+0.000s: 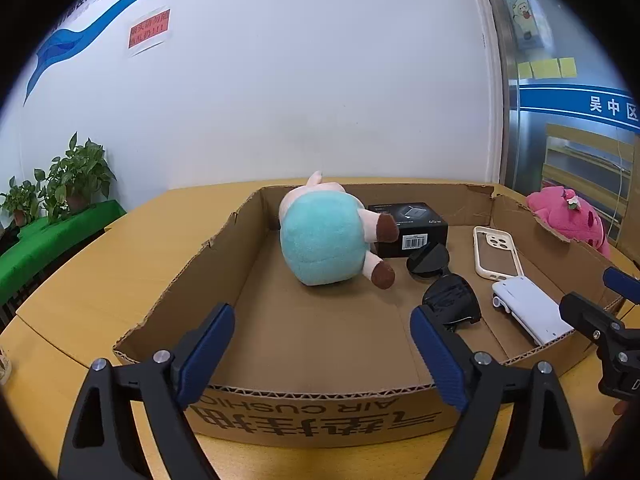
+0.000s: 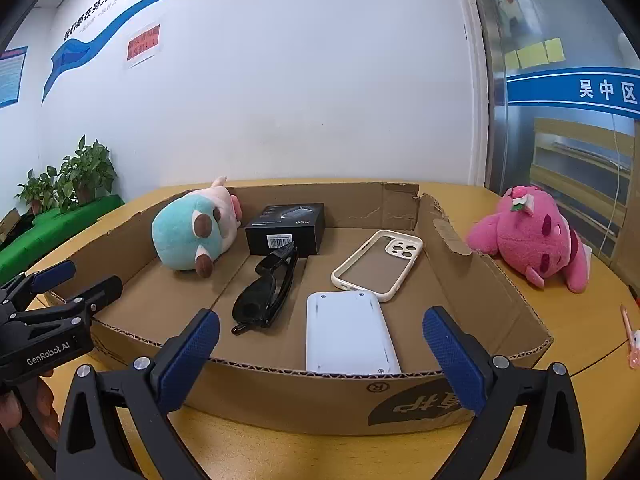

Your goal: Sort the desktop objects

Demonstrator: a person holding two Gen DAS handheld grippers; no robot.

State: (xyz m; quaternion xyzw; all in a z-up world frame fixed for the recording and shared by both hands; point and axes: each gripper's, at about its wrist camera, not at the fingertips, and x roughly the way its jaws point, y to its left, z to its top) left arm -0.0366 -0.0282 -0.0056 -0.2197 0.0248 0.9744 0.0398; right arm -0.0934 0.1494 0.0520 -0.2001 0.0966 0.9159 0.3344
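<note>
A shallow cardboard box [image 1: 240,240] [image 2: 480,300] on the wooden table holds a teal and pink plush [image 1: 324,240] [image 2: 192,232], a black carton [image 1: 412,228] [image 2: 286,226], black sunglasses [image 1: 448,288] [image 2: 268,292], a cream phone case [image 1: 496,252] [image 2: 378,264] and a white flat device [image 1: 532,308] [image 2: 350,332]. A pink plush [image 1: 568,216] [image 2: 532,236] lies on the table outside the box, to its right. My left gripper [image 1: 322,356] is open and empty at the box's near wall. My right gripper [image 2: 322,356] is open and empty at the near wall, above the white device.
A pink pen [image 2: 630,336] lies on the table [image 2: 580,320] at the far right. Potted plants [image 1: 68,184] stand on a green bench at the left. A white wall is behind the table; a glass door [image 2: 568,140] is at the right.
</note>
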